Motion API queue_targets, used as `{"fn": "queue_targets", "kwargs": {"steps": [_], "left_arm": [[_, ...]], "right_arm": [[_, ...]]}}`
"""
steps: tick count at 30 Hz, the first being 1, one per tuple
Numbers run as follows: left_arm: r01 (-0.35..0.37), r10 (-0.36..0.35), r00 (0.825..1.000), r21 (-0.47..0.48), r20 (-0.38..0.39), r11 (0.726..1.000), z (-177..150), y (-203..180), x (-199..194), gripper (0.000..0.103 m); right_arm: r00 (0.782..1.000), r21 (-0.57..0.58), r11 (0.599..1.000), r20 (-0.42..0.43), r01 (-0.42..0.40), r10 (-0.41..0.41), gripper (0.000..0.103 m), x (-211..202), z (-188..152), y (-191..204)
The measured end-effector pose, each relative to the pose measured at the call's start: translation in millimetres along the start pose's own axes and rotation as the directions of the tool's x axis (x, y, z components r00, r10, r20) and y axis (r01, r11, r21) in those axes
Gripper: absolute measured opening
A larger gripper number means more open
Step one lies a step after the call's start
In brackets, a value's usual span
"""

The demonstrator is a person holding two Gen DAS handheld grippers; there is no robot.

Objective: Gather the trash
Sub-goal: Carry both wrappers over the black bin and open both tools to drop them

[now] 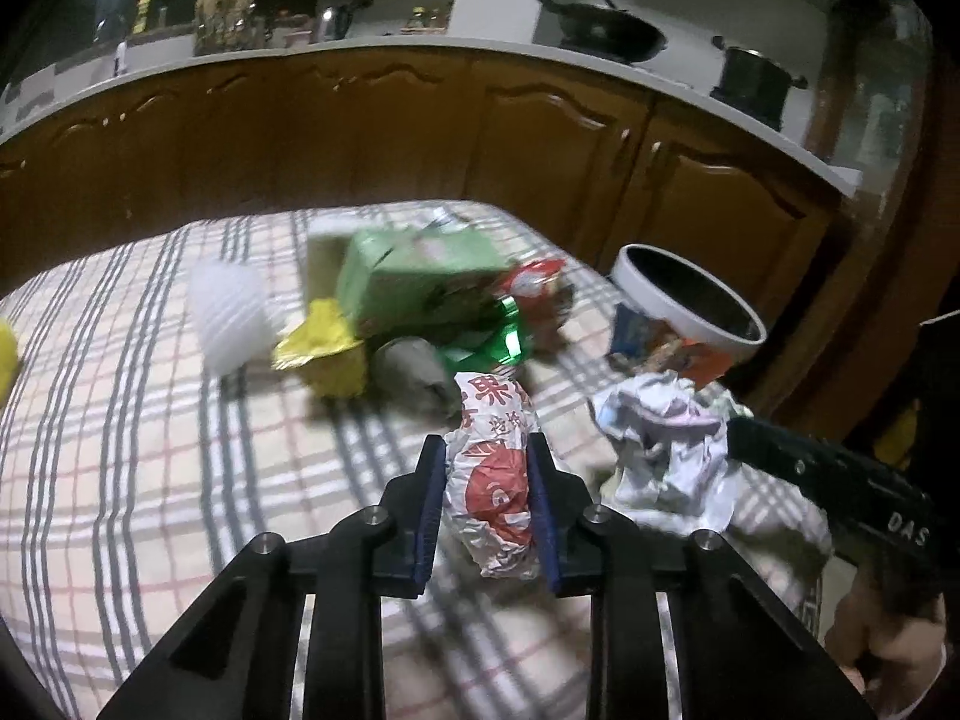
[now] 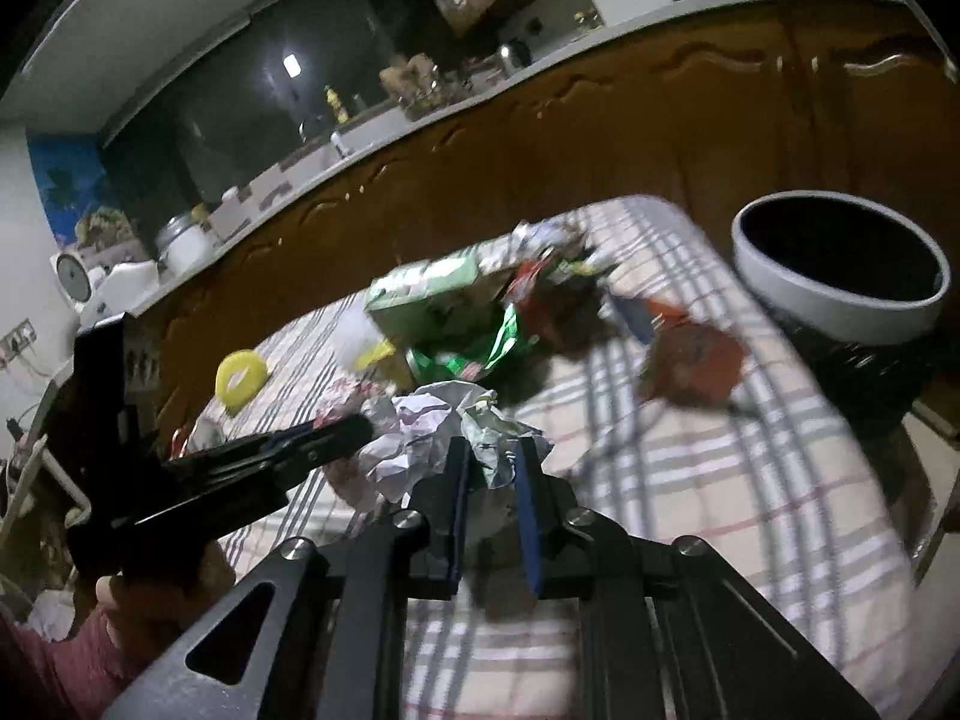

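Both grippers angled down over the table [image 1: 108, 480], side by side near its front edge. Left gripper [image 1: 487, 480] has its blue pads [image 1: 432, 504] pressed on either side of a red-and-white wrapper [image 1: 495, 480], a crumpled roll lying lengthwise between the fingers with its far end sticking out past the tips. Right gripper [image 2: 489, 468] is nearly closed, pinching the near edge of a crumpled white paper wad [image 2: 420, 438]; most of the wad bulges out left of the fingers. In the right wrist view the left gripper [image 2: 336, 441] comes in from the left, with a hand [image 2: 156, 588] and a reddish sleeve behind it. Table is covered with a plaid cloth. Trash pile sits toward the far edge: green box [image 1: 420, 276], shiny green wrapper [image 1: 498, 336], yellow wrapper [image 1: 327, 342], white ribbed cup [image 1: 231, 312] on its side, red packet [image 1: 534, 282]. White-rimmed bin [image 1: 690, 294] stands off the table's far right corner. Behind it, brown wooden cabinets under a pale worktop with a wok [image 1: 606, 30] and a pot [image 1: 756, 81]. Room is dim and both views are motion-blurred.
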State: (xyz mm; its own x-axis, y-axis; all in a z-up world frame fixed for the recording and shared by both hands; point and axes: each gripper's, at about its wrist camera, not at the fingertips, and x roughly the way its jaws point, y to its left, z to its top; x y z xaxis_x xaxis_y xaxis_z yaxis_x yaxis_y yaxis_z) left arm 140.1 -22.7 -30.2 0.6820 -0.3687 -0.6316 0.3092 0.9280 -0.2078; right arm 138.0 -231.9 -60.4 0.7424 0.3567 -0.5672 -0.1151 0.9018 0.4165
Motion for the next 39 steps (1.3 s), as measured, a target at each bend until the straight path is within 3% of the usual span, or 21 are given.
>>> {"fn": "queue_targets", "kwargs": {"steps": [8,18,31,39], "left_arm": [[0.063,-0.064,0.998,0.061,0.013,0.996,25.7,-32.6,7.4,0.025],[0.134,-0.136,0.991,0.126,0.007,0.983,65.7,-74.9,51.7,0.025],[0.182,-0.176,0.983,0.158,-0.053,0.971,114.9,-113.7,138.4,0.025],[0.212,-0.195,0.975,0.166,-0.109,0.963,143.8,-144.3,193.8,0.027]], "right_arm": [[0.994,0.044,0.997,0.083,0.065,-0.068,0.015,-32.3,24.7,-35.0],[0.969,0.097,0.979,0.155,0.181,-0.195,0.015,-59.5,53.4,-85.9],[0.939,0.132,0.949,0.161,0.285,-0.304,0.015,-55.5,83.6,-144.0],[0.935,0.163,0.936,0.121,0.313,-0.333,0.015,-40.8,100.7,-188.0]]}}
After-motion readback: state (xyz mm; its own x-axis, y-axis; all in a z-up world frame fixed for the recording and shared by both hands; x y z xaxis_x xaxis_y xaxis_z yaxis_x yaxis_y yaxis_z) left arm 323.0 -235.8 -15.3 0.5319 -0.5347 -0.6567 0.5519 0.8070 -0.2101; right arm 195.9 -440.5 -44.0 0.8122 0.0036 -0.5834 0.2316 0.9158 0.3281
